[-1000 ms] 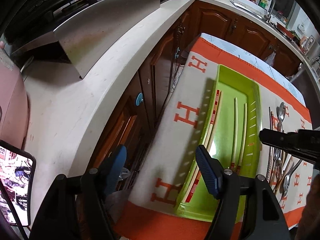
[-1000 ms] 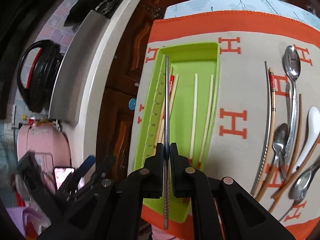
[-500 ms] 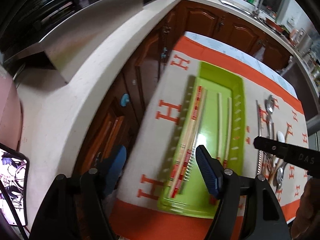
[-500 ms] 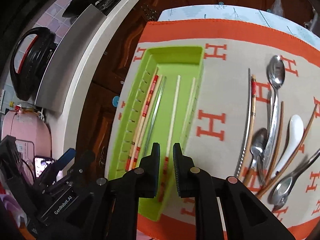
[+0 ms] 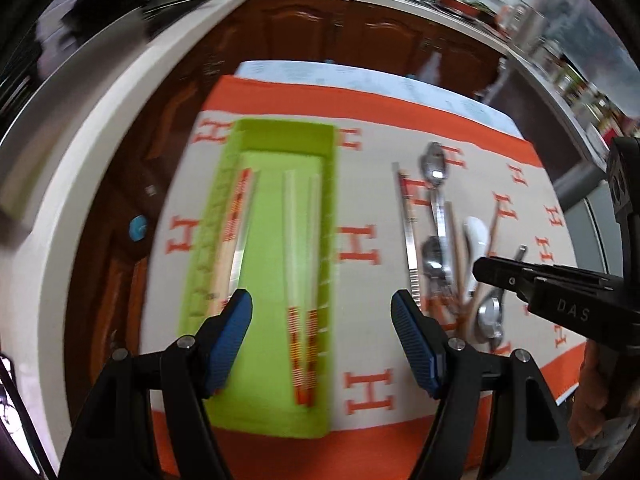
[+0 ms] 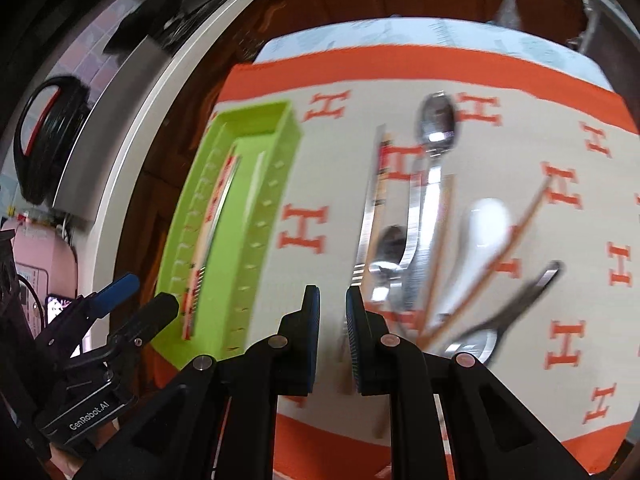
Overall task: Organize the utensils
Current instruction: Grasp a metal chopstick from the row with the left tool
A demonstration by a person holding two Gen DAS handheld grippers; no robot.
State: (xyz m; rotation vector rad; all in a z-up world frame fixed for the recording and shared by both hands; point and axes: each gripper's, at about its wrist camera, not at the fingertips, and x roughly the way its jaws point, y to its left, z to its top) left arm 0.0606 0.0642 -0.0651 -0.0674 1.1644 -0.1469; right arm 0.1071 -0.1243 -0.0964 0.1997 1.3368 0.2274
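A green tray (image 5: 280, 136) lies on the orange-and-beige cloth and holds several chopsticks, among them a metal one (image 5: 240, 256) at its left. It shows in the right wrist view too (image 6: 256, 208). To its right lies a loose pile of utensils: a metal chopstick (image 6: 368, 216), steel spoons (image 6: 436, 124), a white ceramic spoon (image 6: 484, 224) and wooden chopsticks. My left gripper (image 5: 322, 312) is wide open and empty above the tray's near end. My right gripper (image 6: 332, 312) is open a little and empty, near the pile's left edge.
A white countertop (image 5: 64, 184) with dark wooden cabinets runs along the left. A black kettle (image 6: 44, 136) and a pink appliance (image 6: 36, 252) stand on it. The cloth (image 6: 560, 360) extends right of the pile. Both views are motion-blurred.
My right gripper let the metal chopstick go into the tray, opened, and swung right toward the utensil pile. My left gripper swung right over the tray.
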